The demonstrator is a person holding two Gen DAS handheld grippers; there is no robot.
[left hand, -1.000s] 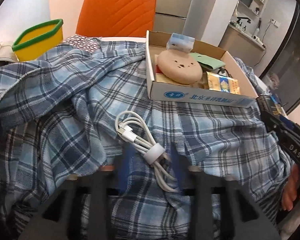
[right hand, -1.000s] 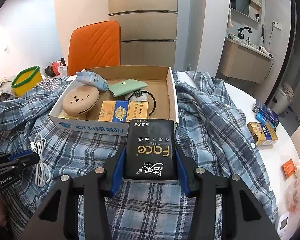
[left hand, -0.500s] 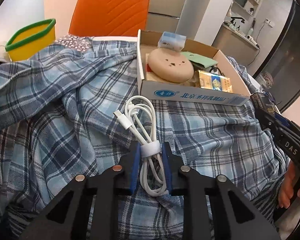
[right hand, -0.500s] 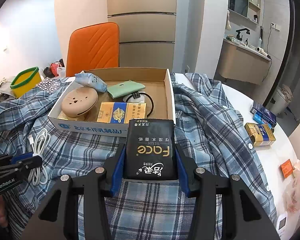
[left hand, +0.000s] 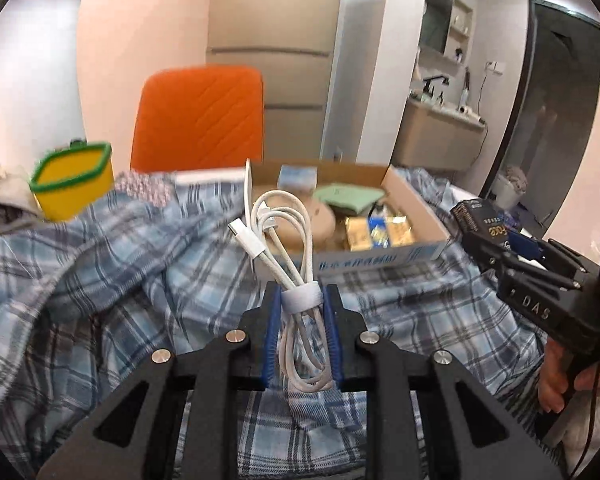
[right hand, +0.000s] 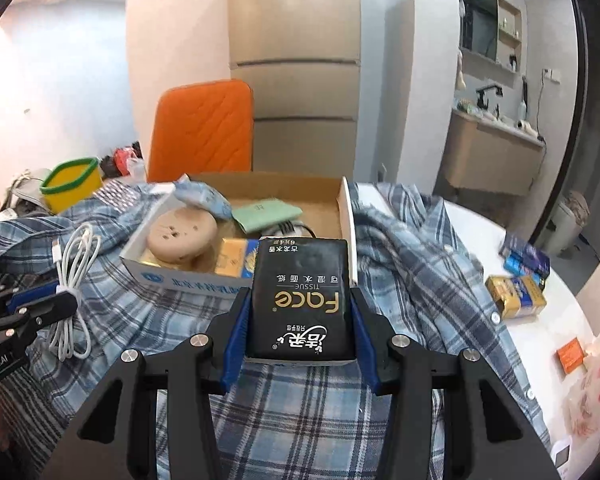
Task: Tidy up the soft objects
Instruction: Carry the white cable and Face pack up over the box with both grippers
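bright, even indoor light; fisheye bending and dark corners at the edges; motion blur around the yellow bin (left hand: 73, 180).

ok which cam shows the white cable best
The left wrist view: the white cable sits centre frame, pinched at its strap between the left tongs, with its plug and loops clear. The right wrist view shows it only small at the left edge, hanging from those tongs over the plaid shirt.

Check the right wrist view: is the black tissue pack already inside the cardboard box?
No, the tissue pack sits clamped between the right gripper fingers, short of the cardboard box.
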